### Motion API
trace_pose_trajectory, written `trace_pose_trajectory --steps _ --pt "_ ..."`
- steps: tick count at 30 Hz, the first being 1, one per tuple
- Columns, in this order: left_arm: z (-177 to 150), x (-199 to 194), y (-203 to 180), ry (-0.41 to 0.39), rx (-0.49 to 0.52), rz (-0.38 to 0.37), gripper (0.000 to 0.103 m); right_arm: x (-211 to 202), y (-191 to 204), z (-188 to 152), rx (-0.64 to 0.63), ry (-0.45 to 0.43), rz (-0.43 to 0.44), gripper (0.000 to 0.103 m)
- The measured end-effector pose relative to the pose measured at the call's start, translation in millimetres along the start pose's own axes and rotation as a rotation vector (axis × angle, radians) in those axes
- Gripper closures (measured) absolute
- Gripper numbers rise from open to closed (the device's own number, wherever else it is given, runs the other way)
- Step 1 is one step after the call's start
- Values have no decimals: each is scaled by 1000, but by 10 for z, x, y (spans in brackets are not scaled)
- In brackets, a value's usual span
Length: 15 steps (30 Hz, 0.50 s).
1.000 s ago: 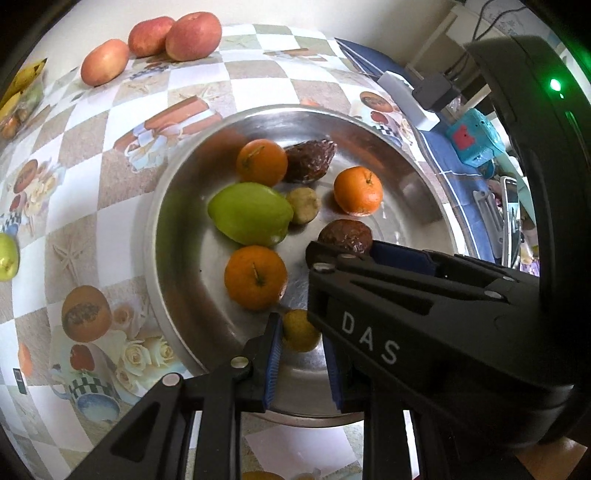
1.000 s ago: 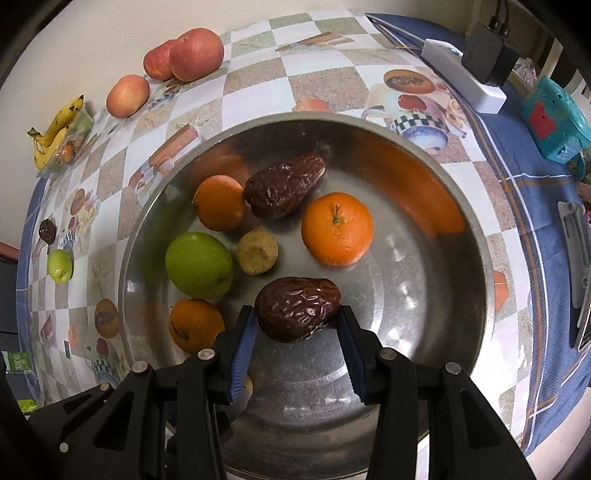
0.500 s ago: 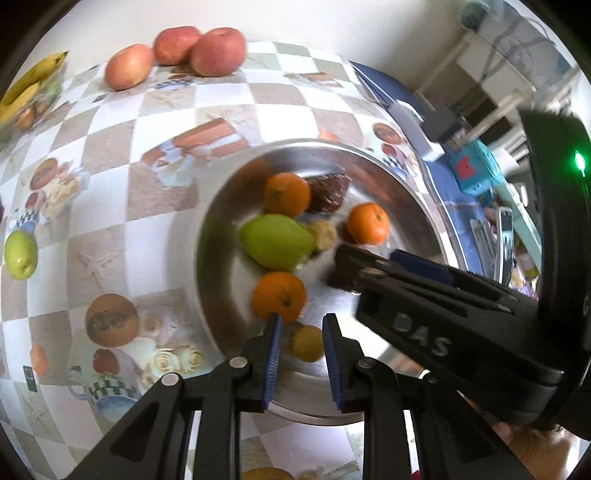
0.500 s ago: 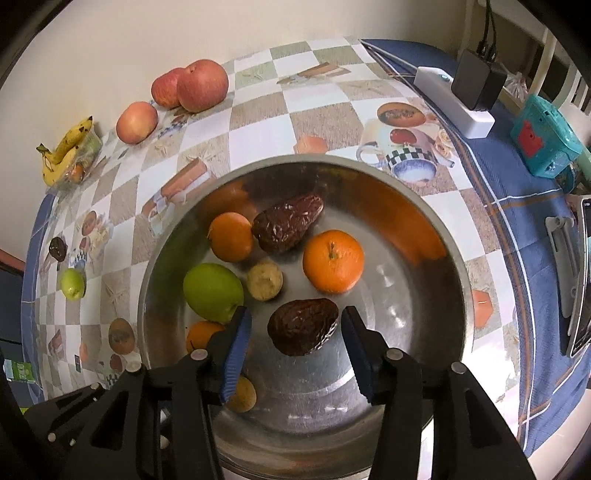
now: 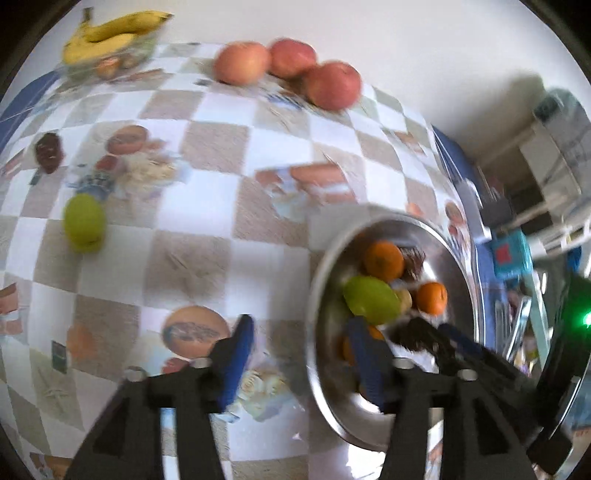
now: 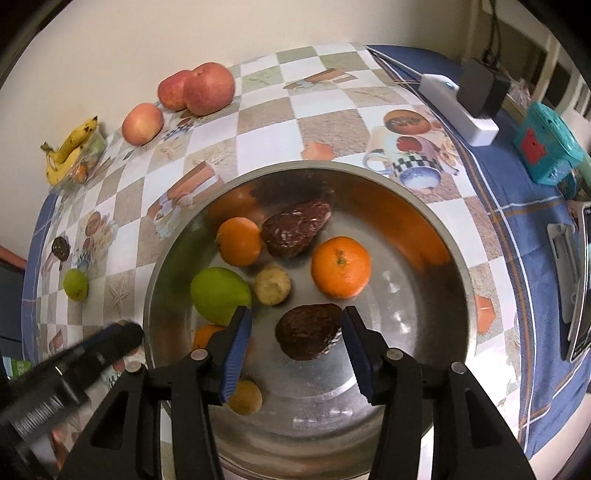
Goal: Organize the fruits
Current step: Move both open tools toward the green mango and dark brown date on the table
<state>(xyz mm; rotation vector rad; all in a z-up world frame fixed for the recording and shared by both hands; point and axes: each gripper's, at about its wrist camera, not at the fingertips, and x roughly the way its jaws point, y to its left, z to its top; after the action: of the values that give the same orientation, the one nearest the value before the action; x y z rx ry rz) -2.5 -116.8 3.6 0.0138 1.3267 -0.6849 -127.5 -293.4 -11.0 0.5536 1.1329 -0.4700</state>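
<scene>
A steel bowl (image 6: pixel 458 280) holds oranges (image 6: pixel 340 267), a green fruit (image 6: pixel 220 294), two dark brown fruits (image 6: pixel 309 331) and small tan fruits (image 6: pixel 272 285). My right gripper (image 6: pixel 295 349) is open above the bowl, its jaws standing either side of the near dark fruit without touching it. My left gripper (image 5: pixel 301 360) is open and empty over the bowl's left rim (image 5: pixel 314 295). On the checked cloth lie a green fruit (image 5: pixel 84 222), a small dark fruit (image 5: pixel 48 151), three apples (image 5: pixel 288 70) and bananas (image 5: pixel 110 33). The left view is blurred.
A white power strip with a black adapter (image 6: pixel 469 99) and a teal box (image 6: pixel 546 147) lie on the blue cloth at the right. A flat dark device (image 6: pixel 580 280) lies at the right edge. The wall runs behind the table.
My left gripper has opened, let go of the small tan fruit in the bowl and swung left out over the cloth. My right gripper has risen and drawn back from the dark fruit.
</scene>
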Motion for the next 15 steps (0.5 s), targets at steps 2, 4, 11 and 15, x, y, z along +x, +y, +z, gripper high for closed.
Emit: trace_pose_trajectory --steps 2,4,11,15 --pt "20 -42 41 -17 -10 8 43 0 24 -1 -10 0 -1 51" --pt "10 -68 70 -29 -19 19 42 2 29 2 -11 -1 -3 51" --pt "27 56 38 -24 -21 74 3 32 33 -2 -19 3 -20 29" --pt "13 106 -5 -23 10 110 0 65 31 -6 -24 13 -34 29"
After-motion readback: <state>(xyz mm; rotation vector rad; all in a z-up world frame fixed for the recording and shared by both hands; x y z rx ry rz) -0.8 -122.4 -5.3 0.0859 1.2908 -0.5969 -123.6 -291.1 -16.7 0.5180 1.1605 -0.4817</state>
